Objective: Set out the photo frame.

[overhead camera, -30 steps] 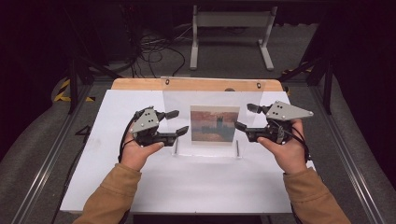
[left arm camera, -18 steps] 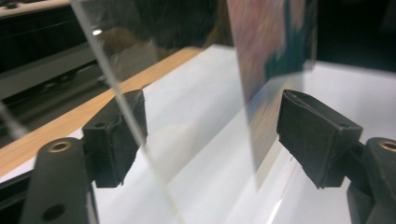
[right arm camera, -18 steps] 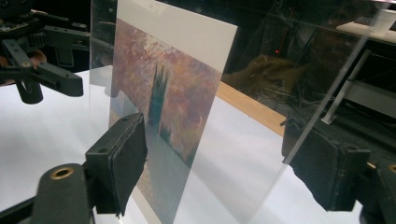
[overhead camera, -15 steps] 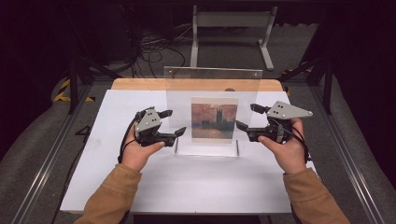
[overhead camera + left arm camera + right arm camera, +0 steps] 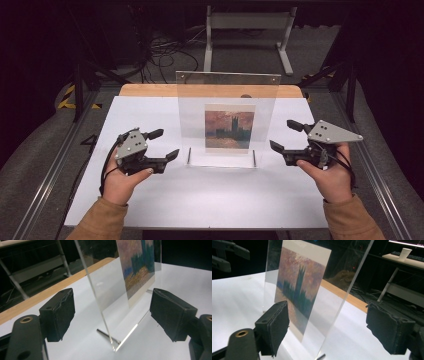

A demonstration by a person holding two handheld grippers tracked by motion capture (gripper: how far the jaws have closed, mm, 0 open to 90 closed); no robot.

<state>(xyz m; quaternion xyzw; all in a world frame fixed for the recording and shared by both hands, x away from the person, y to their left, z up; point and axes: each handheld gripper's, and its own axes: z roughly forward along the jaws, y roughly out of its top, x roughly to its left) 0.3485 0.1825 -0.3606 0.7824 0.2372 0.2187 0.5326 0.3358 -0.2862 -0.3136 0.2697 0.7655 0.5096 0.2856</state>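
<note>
The table [image 5: 150,200] carried an upright clear frame [image 5: 227,90] with a painting [image 5: 229,129], top edge cut off in both gripper views. The left gripper [image 5: 161,145] and right gripper [image 5: 284,136] flanked it, fingers wide, just opened, touching nothing. The frame's feet were hard to make out.

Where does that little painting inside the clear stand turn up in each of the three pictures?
High view: the painting sits mid-picture, inside the upright clear stand, between the two grippers.
Left gripper view: painting at top, right of centre, seen at a steep angle.
Right gripper view: painting left of centre, above the near jaw.
Shared landmark: the wooden table edge behind the stand, also at and.
</note>
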